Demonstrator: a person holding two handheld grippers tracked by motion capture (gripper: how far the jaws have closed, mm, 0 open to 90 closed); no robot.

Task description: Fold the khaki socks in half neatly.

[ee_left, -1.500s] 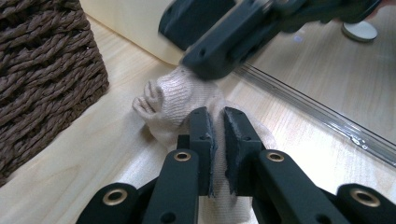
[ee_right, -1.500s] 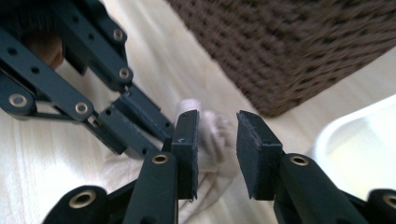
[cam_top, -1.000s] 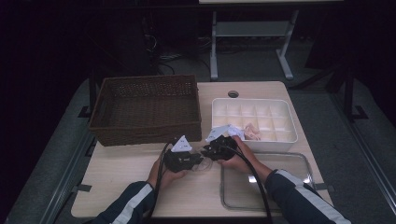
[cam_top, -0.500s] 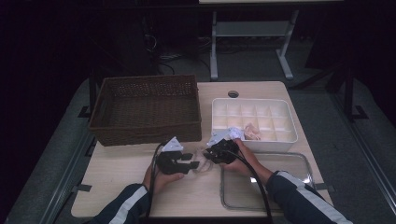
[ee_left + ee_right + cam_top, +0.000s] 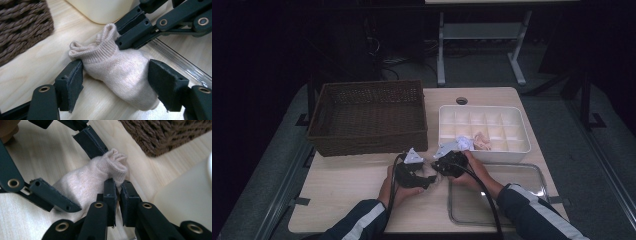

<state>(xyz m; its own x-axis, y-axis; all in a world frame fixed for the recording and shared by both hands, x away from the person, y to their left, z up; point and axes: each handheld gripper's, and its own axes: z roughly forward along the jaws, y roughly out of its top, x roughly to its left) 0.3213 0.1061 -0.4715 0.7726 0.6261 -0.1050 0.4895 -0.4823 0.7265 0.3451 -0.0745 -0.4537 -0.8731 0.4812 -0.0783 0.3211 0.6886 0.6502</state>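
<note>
**Sock pinched at its cuff, left jaws spread around it**

High view: the person's two hands meet at the near middle of the light wooden table (image 5: 357,185). The left gripper (image 5: 424,178) and the right gripper (image 5: 438,167) sit close together, tips almost touching, just near of the wicker basket (image 5: 368,117) on the far left and the white divided tray (image 5: 484,129) on the far right. A clear shallow tray (image 5: 539,197) lies at the near right, under the right forearm. Small cloth items (image 5: 474,142) rest in the divided tray's near compartments; what they are is too small to tell.

Left gripper view: a cream ankle sock (image 5: 117,72) lies on the wood between the left gripper's (image 5: 116,80) jaws, which have just been opening and now stand spread, one pad at each side of the sock without pressing it. The right gripper (image 5: 125,31) comes in from the upper right and bites the ribbed cuff.

Right gripper view: the right gripper's (image 5: 118,192) jaws have been closing and are pressed nearly together on the edge of the sock's (image 5: 85,182) cuff. The left gripper's (image 5: 75,170) spread jaws flank the sock beyond, with the basket (image 5: 165,132) corner at the far right.
</note>
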